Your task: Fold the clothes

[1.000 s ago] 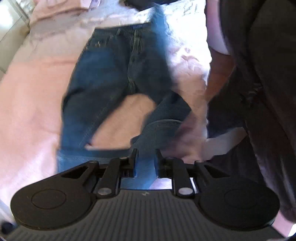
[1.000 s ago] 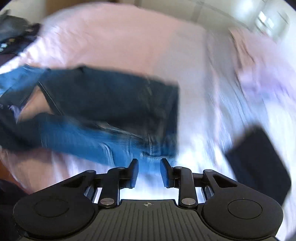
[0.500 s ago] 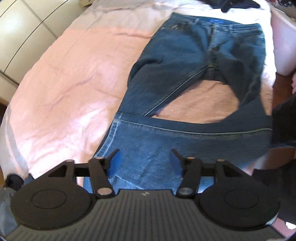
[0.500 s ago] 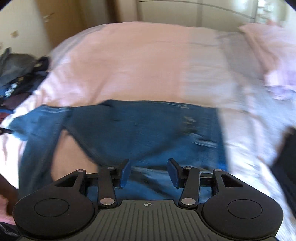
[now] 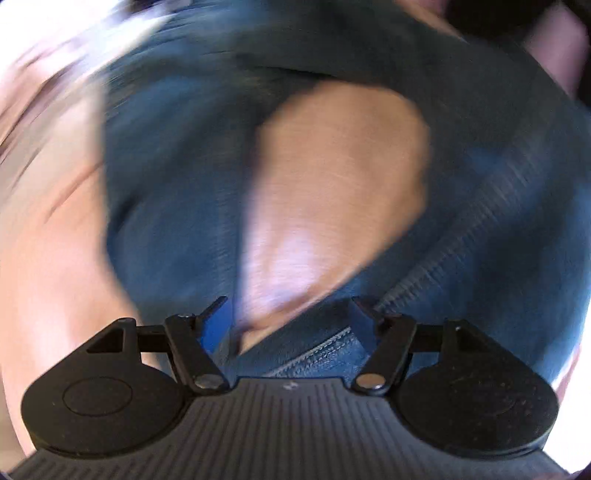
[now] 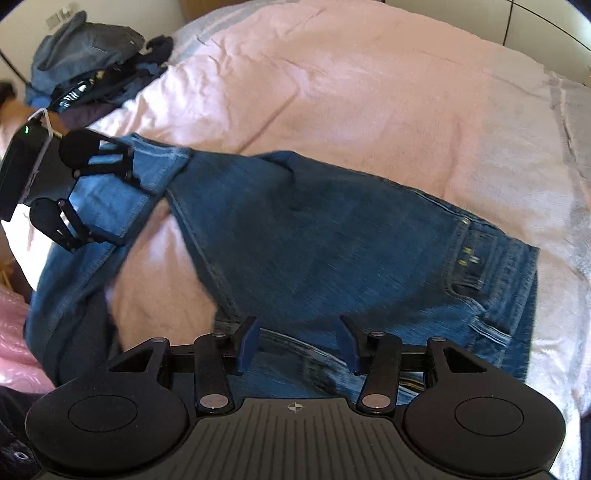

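A pair of blue jeans [image 6: 332, 236] lies spread on the pink bed cover [image 6: 351, 85], waistband to the right, legs to the left. My right gripper [image 6: 297, 345] is open and empty, low over the near edge of the jeans by the waist. My left gripper [image 5: 288, 314] is open, close over the leg ends; its view is heavily blurred, showing denim [image 5: 166, 206] around a patch of pink cover. In the right wrist view the left gripper [image 6: 122, 201] stands open with a leg cuff [image 6: 155, 166] between its fingers.
A heap of dark clothes [image 6: 85, 66] sits at the bed's far left corner. White cupboard doors [image 6: 546, 22] stand behind the bed. Something pink [image 6: 14, 339] lies at the left edge, off the bed.
Both grippers have opened wider since a second ago. The left gripper has dropped close onto the leg ends and is moving fast. The right gripper has settled near the waist.
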`<state>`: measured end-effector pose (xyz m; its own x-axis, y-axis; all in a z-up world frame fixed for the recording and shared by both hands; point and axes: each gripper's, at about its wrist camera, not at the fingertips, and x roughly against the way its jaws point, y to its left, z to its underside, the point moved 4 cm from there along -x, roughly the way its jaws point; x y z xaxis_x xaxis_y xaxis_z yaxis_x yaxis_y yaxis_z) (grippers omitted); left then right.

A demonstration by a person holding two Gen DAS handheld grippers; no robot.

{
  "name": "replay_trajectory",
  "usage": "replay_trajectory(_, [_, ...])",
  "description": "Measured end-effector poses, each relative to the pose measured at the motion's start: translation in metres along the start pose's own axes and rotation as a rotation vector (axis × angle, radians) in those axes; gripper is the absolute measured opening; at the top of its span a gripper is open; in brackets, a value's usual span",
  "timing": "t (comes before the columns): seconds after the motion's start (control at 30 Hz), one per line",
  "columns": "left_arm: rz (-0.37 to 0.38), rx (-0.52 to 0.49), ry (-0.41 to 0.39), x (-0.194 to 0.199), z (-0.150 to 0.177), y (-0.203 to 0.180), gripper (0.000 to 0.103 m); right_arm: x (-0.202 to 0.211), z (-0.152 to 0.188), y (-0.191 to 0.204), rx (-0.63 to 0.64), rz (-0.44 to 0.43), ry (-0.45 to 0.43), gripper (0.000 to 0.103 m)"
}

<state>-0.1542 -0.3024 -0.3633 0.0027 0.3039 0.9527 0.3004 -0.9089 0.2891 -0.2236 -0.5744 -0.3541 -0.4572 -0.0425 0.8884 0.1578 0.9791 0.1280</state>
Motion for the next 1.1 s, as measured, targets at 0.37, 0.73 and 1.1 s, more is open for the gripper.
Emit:
replay_trajectory(0.37, [0.201,0.238,0.203,0.043,0.044,-0.021,0.0,0.003,-0.001,-0.026,-0.159,0.031,-0.024,0.05])
replay_trajectory(0.73, [0.148,0.855,0.396,0.124,0.145,-0.088,0.037,-0.054,-0.093,0.019,0.024,-0.1,-0.053,0.051])
replay_trajectory(1.1, [-0.014,1.176,0.414,0.051,0.316,-0.06,0.064,-0.158,-0.127,0.135,0.521,-0.013,0.168,0.072])
